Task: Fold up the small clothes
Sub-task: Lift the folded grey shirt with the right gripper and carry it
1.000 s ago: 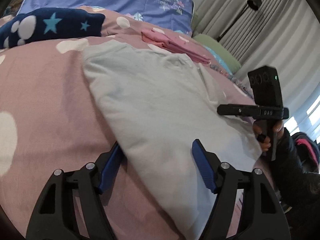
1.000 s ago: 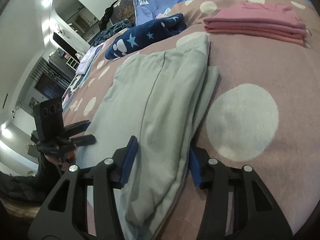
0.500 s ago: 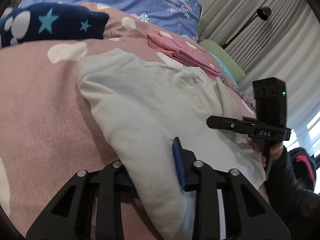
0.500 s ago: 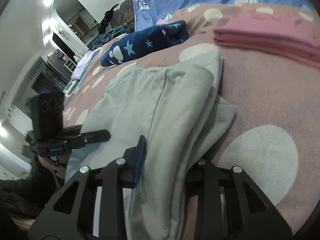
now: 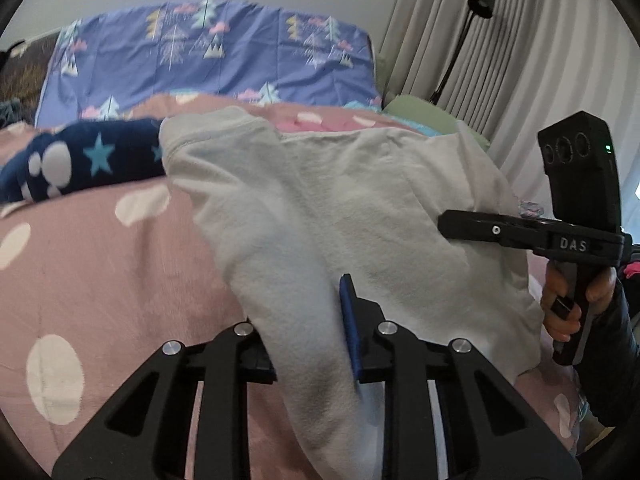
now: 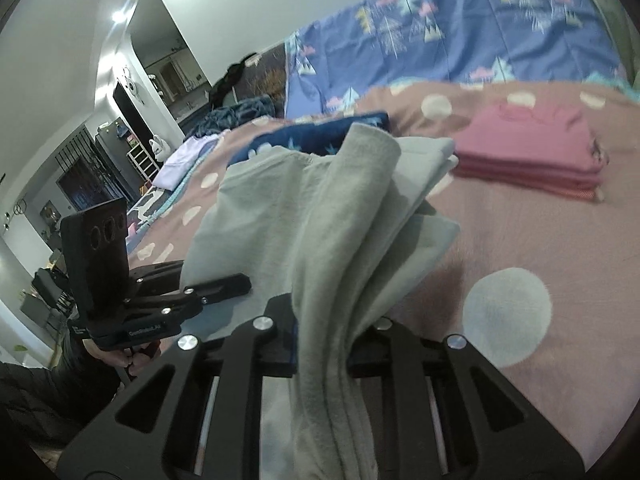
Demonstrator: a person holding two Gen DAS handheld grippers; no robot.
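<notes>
A pale grey-green garment (image 5: 360, 208) lies partly folded on the pink spotted bedspread (image 5: 100, 264), its near edge lifted. My left gripper (image 5: 308, 344) is shut on the garment's near left corner, cloth bunched between the blue pads. My right gripper (image 6: 328, 344) is shut on the near right corner, where several layers (image 6: 340, 240) hang between its jaws. Each gripper shows in the other's view: the right one (image 5: 472, 228) at the garment's right edge, the left one (image 6: 224, 284) at its left edge.
A folded pink stack (image 6: 532, 148) lies on the bed to the right. A navy star-patterned garment (image 5: 80, 160) lies at the back left. A blue tree-print pillow (image 5: 216, 52) stands at the head. Curtains and a floor lamp (image 5: 480, 0) are at the right.
Both grippers closed on the garment's near corners and raised them. The near edge now stands up off the bed, and the views tilt upward.
</notes>
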